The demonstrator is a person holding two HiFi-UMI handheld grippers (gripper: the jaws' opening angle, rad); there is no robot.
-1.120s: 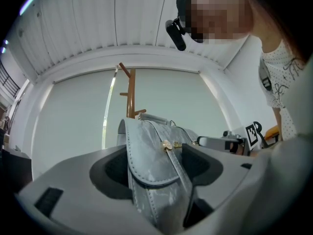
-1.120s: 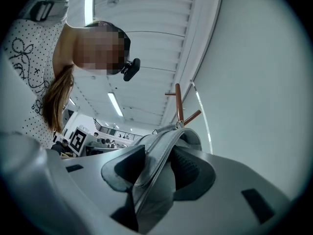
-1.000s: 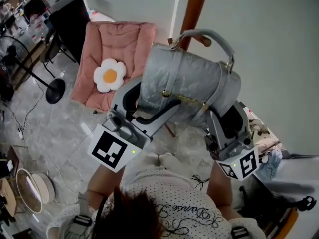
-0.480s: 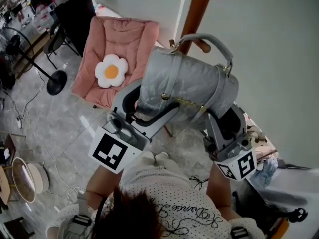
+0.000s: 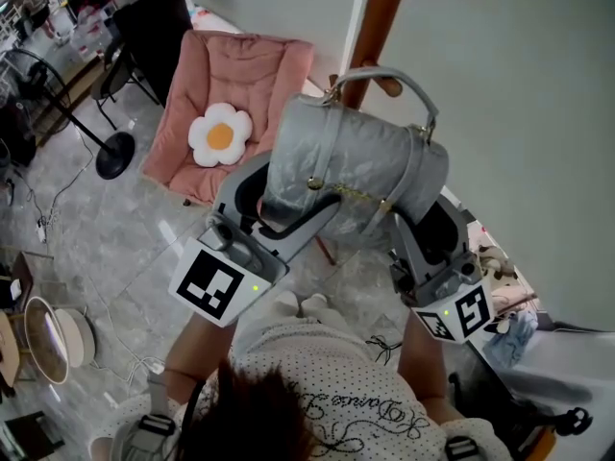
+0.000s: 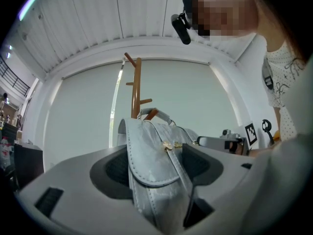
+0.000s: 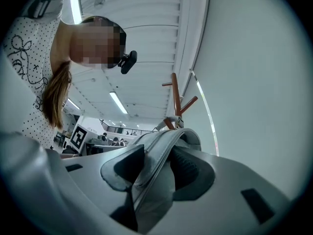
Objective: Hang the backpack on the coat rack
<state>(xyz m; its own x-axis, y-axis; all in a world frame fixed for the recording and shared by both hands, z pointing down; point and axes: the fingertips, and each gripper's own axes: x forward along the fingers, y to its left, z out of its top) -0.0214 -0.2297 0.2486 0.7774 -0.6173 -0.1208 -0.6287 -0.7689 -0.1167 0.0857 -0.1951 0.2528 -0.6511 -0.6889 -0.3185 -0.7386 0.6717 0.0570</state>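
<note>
I hold the backpack (image 5: 356, 166) raised at frame centre, just below the rack (image 5: 382, 8) in the upper middle. Left gripper (image 5: 288, 195): jaws clamped on the backpack's left side, flap and strap between them. Right gripper (image 5: 428, 224): jaws set wide, gripping the backpack's right edge. The handle (image 5: 394, 73) arches over a lower peg (image 5: 389, 86); I cannot tell whether they touch. A pink chair (image 5: 240, 84) stands upper left.

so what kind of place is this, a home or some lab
Likely a home-style corner staged inside a big workspace: a wooden coat rack and a pink chair with a flower cushion here, but desks under strip lights behind.
</note>
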